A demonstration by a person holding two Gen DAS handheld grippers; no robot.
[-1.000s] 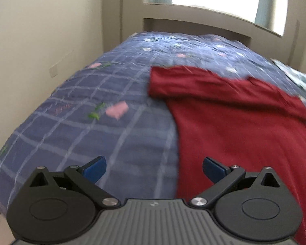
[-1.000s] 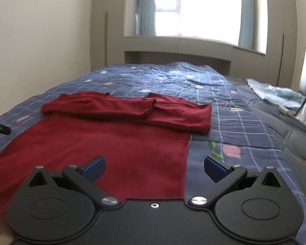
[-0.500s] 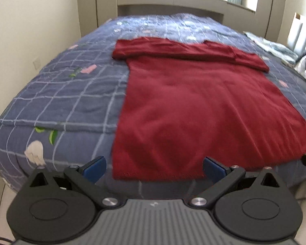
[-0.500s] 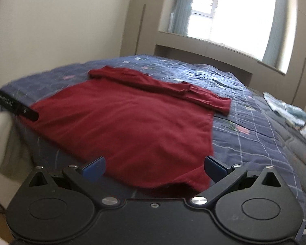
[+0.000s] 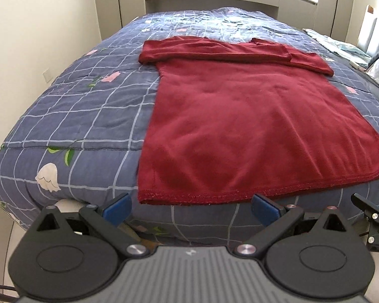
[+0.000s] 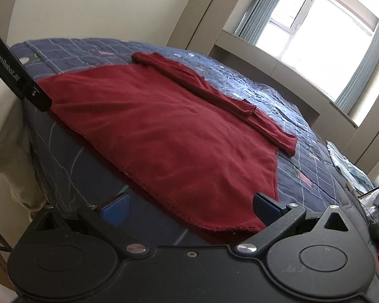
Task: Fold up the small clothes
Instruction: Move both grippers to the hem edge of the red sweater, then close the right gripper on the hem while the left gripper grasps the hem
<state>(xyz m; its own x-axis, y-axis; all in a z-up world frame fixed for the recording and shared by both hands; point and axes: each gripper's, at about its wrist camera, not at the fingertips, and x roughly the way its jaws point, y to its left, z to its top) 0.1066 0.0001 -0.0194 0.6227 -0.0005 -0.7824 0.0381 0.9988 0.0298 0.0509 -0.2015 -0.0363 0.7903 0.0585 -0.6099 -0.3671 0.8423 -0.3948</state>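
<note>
A dark red shirt lies flat on the bed, sleeves folded across its far end, hem at the bed's near edge. My left gripper is open, just short of the hem's left corner, with nothing between its blue pads. In the right wrist view the same red shirt spreads out, its hem running diagonally. My right gripper is open with the hem's right corner lying between its fingers, not pinched. The left gripper's black body shows at the left edge there.
The bed carries a blue checked quilt with flower prints. A cream wall runs along the left side. Light patterned cloth and dark items lie at the far right. A window with curtains is behind the bed.
Both grippers have pulled back from over the shirt toward the bed's near edge and dropped low by the hem. The right view has tilted. Both stay open.
</note>
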